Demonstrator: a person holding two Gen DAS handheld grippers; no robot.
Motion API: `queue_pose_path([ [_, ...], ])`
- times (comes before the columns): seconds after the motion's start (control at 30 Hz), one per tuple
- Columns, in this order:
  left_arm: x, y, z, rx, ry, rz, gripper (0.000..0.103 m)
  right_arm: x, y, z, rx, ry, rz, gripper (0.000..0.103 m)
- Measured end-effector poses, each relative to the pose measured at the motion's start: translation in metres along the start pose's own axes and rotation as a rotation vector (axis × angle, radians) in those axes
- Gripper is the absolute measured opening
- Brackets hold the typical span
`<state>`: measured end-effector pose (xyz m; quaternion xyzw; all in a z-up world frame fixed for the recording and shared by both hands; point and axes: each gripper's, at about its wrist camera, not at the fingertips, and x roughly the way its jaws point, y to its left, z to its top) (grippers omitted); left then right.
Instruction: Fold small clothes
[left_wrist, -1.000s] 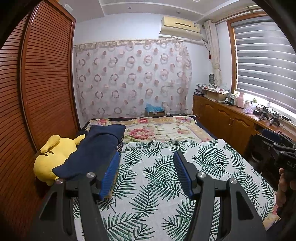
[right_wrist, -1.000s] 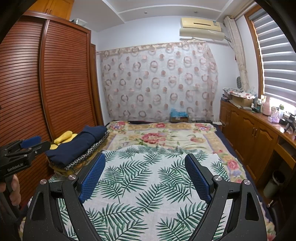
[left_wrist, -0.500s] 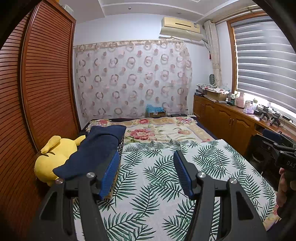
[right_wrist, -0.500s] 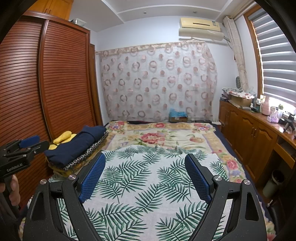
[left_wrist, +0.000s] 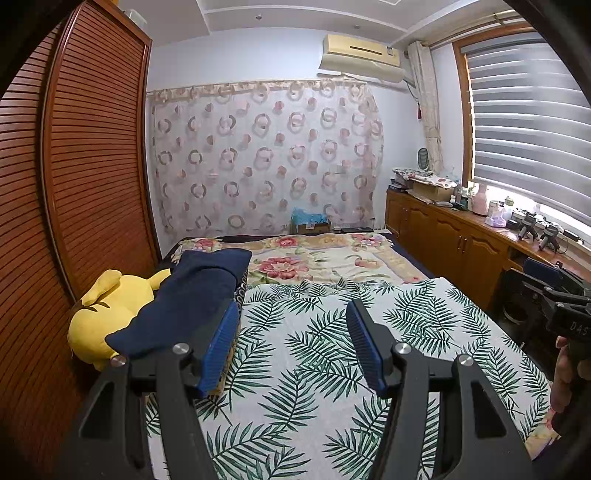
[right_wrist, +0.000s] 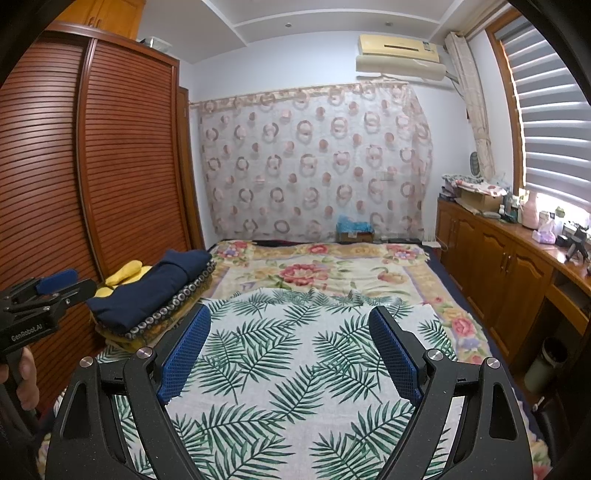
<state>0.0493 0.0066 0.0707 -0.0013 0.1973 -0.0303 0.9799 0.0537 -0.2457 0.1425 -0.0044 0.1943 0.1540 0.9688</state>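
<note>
You are holding both grippers, left gripper (left_wrist: 291, 347) and right gripper (right_wrist: 290, 354), jaws wide and empty, over the bed (right_wrist: 295, 369); folded clothes (right_wrist: 147, 291) are sitting stacked at its left edge, clearing folding space.

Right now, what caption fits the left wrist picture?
Open left tool hovering over the palm-leaf sheet, beside folded navy clothes.

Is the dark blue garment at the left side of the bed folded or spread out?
Folded. The dark blue garment lies as a compact, layered bundle on top of a stack beside the yellow plush toy.
</note>
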Motion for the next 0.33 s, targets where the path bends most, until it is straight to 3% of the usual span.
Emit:
queue_pose_path([
  [0.33,0.0001,0.0,-0.0007,0.0,0.0,0.0,0.06,-0.0026,-0.0058,-0.0004,0.001,0.001,-0.002,0.089],
])
